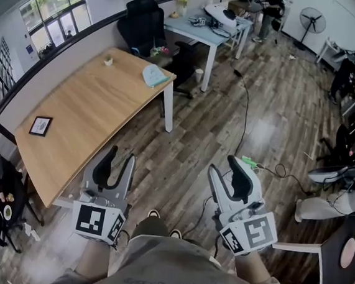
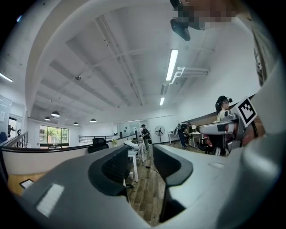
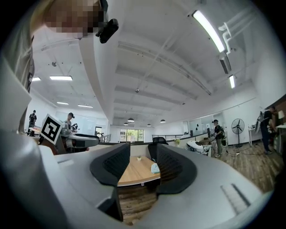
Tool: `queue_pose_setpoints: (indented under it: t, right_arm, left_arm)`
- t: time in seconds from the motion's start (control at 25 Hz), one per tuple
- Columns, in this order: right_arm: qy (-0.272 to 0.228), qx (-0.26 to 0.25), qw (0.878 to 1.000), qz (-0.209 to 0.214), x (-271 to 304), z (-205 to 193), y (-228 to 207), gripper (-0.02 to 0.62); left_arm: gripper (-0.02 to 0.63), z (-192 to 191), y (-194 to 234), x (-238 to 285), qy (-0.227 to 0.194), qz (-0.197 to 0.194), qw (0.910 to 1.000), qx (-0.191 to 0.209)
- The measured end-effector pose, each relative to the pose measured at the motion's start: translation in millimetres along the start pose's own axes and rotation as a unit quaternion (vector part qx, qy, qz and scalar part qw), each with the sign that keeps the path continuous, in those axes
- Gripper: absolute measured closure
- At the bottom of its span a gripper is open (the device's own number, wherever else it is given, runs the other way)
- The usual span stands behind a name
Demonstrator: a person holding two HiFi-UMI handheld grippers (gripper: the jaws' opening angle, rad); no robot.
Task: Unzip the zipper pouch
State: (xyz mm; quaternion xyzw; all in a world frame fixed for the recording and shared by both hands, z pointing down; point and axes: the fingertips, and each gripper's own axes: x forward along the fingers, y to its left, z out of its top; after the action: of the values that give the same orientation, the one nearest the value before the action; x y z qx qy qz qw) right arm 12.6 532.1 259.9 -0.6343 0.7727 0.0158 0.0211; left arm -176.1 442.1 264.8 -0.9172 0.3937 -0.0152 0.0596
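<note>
A light blue zipper pouch [image 1: 154,75] lies near the far right edge of the long wooden table [image 1: 86,117]. It also shows far off between the jaws in the right gripper view, as the small pale pouch [image 3: 155,168] on the tabletop. My left gripper [image 1: 118,159] is held low in front of the person, over the floor by the table's near end, its jaws apart and empty. My right gripper [image 1: 231,168] is held beside it over the wooden floor, also open with nothing between the jaws. Both are well short of the pouch.
A small framed picture [image 1: 40,126] and a little cup [image 1: 108,61] sit on the table. A black office chair [image 1: 144,22] and a white desk [image 1: 200,31] stand beyond it. A cable [image 1: 246,113] runs across the floor. People stand at the back of the room.
</note>
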Motion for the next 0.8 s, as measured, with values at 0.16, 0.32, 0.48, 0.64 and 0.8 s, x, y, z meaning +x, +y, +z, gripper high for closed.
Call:
queue_pose_setpoints:
  t: [0.16,0.32,0.48,0.64,0.8]
  right_arm:
    - [0.012,-0.004,1.0,0.008,9,-6,-3,0.41]
    - [0.016,-0.002,1.0,0.011,24,-15,-4,0.41]
    - [0.018,-0.002,1.0,0.008,46,-22,-14,0.41]
    - [0.023,-0.005,1.0,0.008,79,-25,-23,0.41]
    - [0.032,-0.005,0.999,0.009,120,-29,-36,0.41]
  left_arm:
    - [0.413,-3,5,6,0.007,0.003,0.9999,0.007]
    - [0.413,-10,18,15,0.007,0.007,0.9999,0.009]
    - [0.413,-18,34,34,0.007,0.009,0.9999,0.011]
    - [0.413,-25,58,59,0.011,0.01,0.9999,0.005]
    - [0.414,-32,82,94,0.017,0.003,0.9998,0.002]
